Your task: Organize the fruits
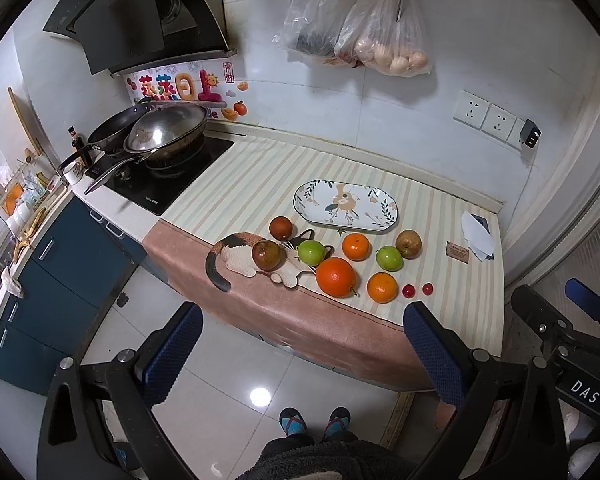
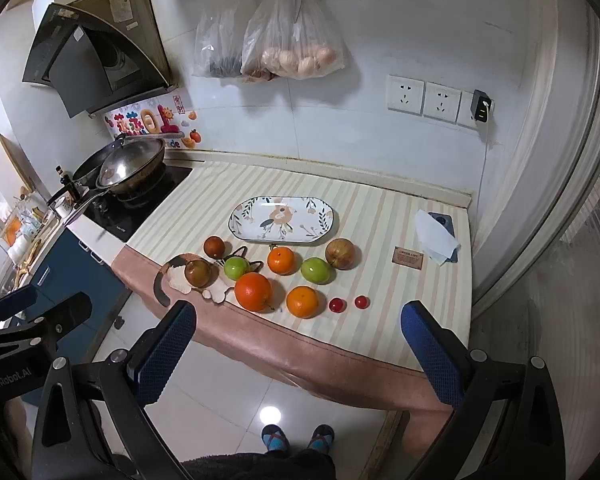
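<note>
Striped cloth covers the worktop point(image 2: 380, 216), where an oval floral plate point(image 2: 284, 220) lies bare. Fruit sits loose on the cloth at the plate's 6 o'clock: a large orange point(image 2: 253, 292), two smaller oranges point(image 2: 281, 261) point(image 2: 302, 301), two green apples point(image 2: 236, 267) point(image 2: 315, 269), three reddish-brown fruits point(image 2: 213, 247) point(image 2: 197, 272) point(image 2: 339, 254), and two cherry tomatoes point(image 2: 336, 305) point(image 2: 361, 301) at the large orange's 3 o'clock. Both the left gripper point(image 1: 300, 356) and right gripper point(image 2: 300, 356) hang released, jaws spread wide, grasping nothing, above the floor short of the worktop's front edge.
</note>
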The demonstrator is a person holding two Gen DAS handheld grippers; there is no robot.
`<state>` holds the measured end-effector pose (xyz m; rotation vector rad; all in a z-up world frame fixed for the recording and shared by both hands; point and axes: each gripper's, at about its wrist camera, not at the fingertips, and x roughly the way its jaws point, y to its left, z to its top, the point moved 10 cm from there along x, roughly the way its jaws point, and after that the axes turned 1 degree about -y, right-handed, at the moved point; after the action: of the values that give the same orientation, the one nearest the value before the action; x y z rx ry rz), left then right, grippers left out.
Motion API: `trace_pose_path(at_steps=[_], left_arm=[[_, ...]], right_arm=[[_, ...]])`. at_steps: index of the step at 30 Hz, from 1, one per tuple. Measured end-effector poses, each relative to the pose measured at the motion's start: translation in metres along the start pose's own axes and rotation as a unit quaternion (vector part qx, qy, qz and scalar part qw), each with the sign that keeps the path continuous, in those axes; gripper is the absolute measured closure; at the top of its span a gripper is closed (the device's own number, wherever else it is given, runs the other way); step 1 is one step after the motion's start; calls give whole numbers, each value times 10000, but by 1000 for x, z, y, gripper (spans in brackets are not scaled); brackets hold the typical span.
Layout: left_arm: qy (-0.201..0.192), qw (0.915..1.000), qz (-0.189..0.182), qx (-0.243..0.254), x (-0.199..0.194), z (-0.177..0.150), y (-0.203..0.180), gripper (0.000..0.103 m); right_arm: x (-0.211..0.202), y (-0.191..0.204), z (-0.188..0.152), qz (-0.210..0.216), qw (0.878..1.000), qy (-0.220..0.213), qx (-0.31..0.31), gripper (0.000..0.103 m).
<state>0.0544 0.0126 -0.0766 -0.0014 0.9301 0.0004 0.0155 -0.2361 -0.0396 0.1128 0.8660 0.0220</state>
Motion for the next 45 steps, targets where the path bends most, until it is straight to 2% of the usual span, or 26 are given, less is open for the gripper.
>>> trace_pose_path(at_steps=[10, 45], left_arm=[[-24, 10000, -4, -10, -3, -1, 0, 0], [-79, 10000, -6, -4, -3, 0, -4, 0]], right_arm=[[-14, 2, 9, 17, 10000, -37, 8, 0], [-25, 5, 14, 62, 9999, -96, 12, 0]])
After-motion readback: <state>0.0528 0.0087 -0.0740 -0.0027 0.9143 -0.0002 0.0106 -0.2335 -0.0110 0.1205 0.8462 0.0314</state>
